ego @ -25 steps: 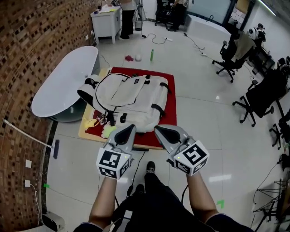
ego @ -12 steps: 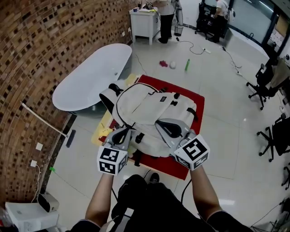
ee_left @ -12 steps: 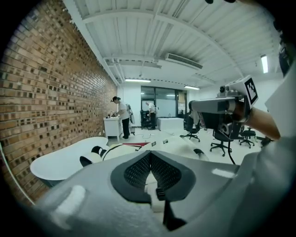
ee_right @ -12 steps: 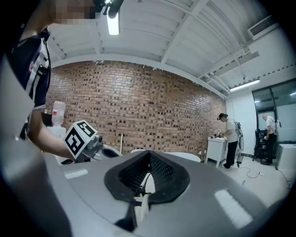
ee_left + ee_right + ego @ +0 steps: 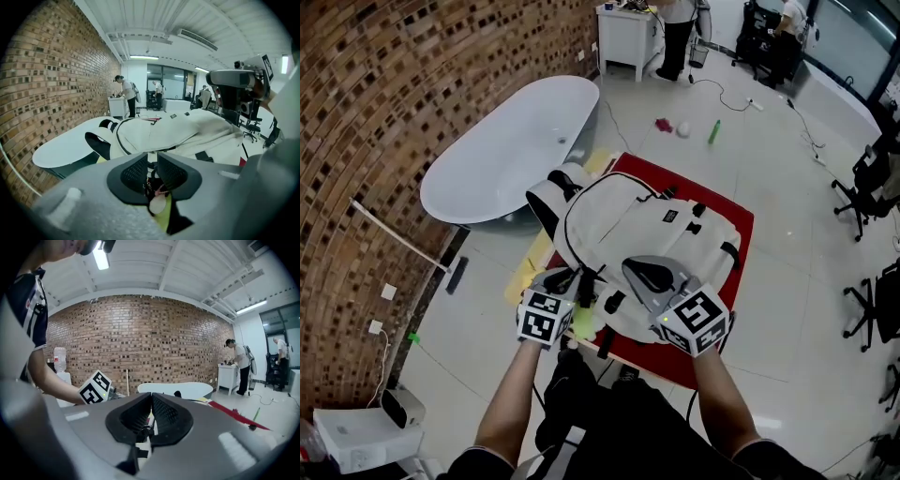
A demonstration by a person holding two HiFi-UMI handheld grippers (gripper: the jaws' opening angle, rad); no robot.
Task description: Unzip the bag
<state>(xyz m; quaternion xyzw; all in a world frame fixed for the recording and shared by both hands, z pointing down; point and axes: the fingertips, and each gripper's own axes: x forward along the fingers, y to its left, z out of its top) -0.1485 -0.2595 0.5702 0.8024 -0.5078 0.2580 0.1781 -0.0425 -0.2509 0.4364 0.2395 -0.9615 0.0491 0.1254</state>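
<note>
A white backpack (image 5: 647,230) with black trim lies flat on a red mat (image 5: 742,225) on a low table. My left gripper (image 5: 572,279) is low at the bag's near left corner. Its jaws have just been opening and stand a little apart. In the left gripper view a white strap and a small pink tag (image 5: 158,191) show in the gap of the left gripper (image 5: 152,157), not pinched. My right gripper (image 5: 642,272) hovers over the bag's near edge. In its own view the right gripper (image 5: 151,397) is shut with nothing between its jaws.
A white oval tub (image 5: 506,150) stands left of the table along the brick wall (image 5: 394,112). A yellow-green item (image 5: 584,322) lies by the bag's near corner. A green bottle (image 5: 713,131) lies on the floor beyond; office chairs (image 5: 874,183) stand at the right.
Both grippers have moved forward to the bag. The left one sank to the near left corner and its jaws parted; the right one came over the bag's near edge, still shut.
</note>
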